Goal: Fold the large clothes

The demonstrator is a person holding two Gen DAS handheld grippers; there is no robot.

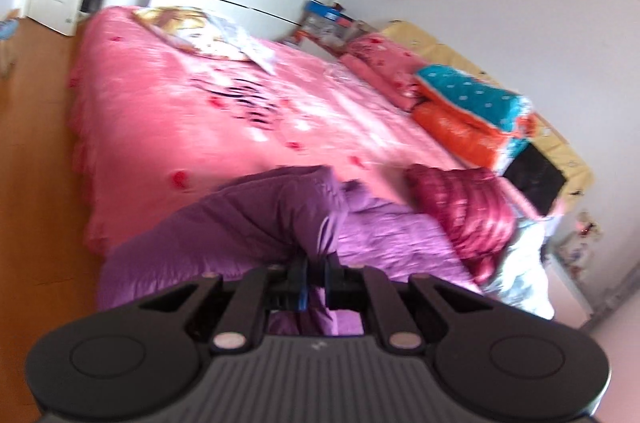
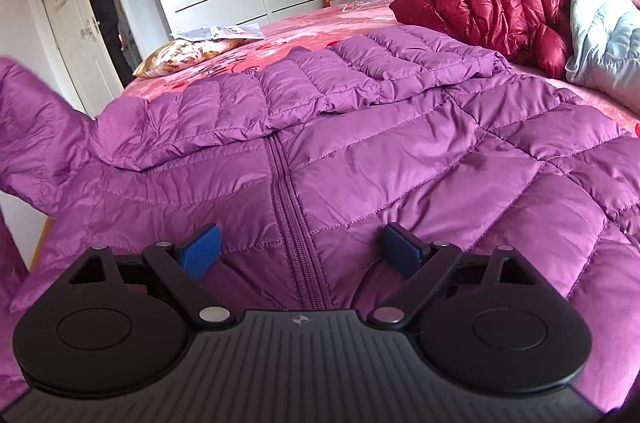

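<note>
Purple down jacket [image 2: 360, 151] spread zip-up across pink bedspread [image 1: 180, 111]. Left gripper [image 1: 316, 279] clamped on a lifted fold of it — right gripper [image 2: 300, 251] gaping just above the zip, nothing pinched.

Your left wrist view is motion-blurred: bed [image 1: 168, 127] print unreadable. Purple jacket [image 2: 400, 159] hem is hidden under the right gripper body; its raised sleeve is cut by the frame's left edge.
</note>
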